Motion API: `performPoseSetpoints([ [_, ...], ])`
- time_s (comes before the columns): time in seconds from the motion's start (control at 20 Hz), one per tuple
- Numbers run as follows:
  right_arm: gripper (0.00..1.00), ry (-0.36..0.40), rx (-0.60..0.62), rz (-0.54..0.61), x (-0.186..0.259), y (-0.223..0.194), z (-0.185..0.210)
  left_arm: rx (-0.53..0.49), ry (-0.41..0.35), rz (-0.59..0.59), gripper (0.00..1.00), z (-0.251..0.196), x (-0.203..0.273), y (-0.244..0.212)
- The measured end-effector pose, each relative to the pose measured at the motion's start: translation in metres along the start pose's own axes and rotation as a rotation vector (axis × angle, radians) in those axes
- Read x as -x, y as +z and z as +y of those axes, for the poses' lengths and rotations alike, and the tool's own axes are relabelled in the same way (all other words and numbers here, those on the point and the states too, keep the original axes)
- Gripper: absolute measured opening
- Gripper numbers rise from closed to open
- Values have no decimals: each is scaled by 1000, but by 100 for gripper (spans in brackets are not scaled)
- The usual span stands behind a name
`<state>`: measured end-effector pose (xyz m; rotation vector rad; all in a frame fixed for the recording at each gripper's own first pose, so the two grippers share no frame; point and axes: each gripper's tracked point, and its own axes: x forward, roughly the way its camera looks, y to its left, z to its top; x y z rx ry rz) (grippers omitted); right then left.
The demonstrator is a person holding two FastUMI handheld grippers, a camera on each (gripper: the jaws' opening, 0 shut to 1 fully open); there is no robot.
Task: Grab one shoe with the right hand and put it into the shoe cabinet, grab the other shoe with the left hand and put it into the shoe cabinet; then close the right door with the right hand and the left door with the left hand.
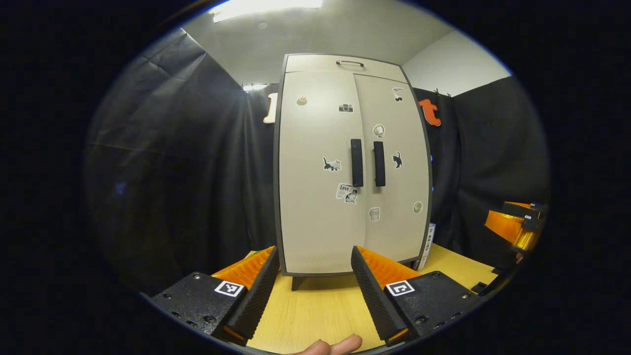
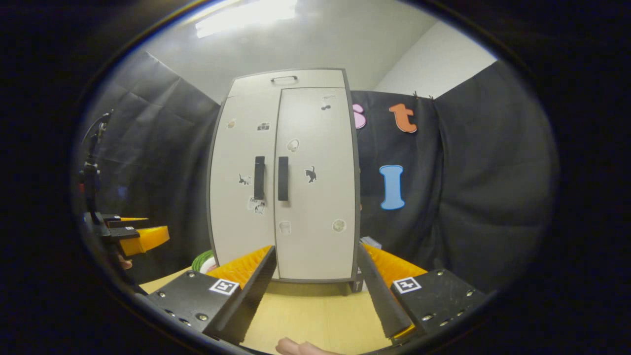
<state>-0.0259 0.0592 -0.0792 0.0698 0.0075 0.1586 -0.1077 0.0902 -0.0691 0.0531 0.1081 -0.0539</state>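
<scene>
The shoe cabinet (image 1: 352,167) stands upright on the counter (image 1: 315,310), and both doors look shut: left door (image 1: 315,172) and right door (image 1: 394,167) meet at the middle seam with no gap I can see. The two dark vertical handles, left handle (image 1: 356,162) and right handle (image 1: 378,163), sit just beside each other at the seam. The shoes are probably inside the cabinet, so the task seems about finished.

The left gripper (image 1: 313,296) has its fingers wide apart, holding nothing, pointing at the cabinet from a bit away. The right gripper (image 2: 315,296) is the same: fingers wide, nothing between, apart from the cabinet. A fingertip of the person (image 1: 335,345) shows at the bottom edge.

Handling, as I judge: the doors are stiff flat panels, light to swing, smooth w/ stickers, so fingers may slip on the face. Better to push near the handle, or take the handle itself, approx. at mid height. The cabinet looks light and may slide on the counter if pushed hard.
</scene>
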Motion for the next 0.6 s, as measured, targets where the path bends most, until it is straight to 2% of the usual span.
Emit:
performPoseSetpoints([
  [0.15, 98, -15, 7, -17, 1, 3, -1, -2, 12, -23, 89, 1, 6, 5],
  [0.3, 98, 15, 20, -17, 1, 3, 1, 11, 0, -40, 89, -3, 10, 8],
  [0.5, 98, 5, 7, -44, 2, 4, 1, 11, 32, -53, 88, 0, 10, 7],
  [0.6, 98, 12, -7, -51, 2, 4, 1, 19, 25, -54, 88, -4, 7, 4],
])
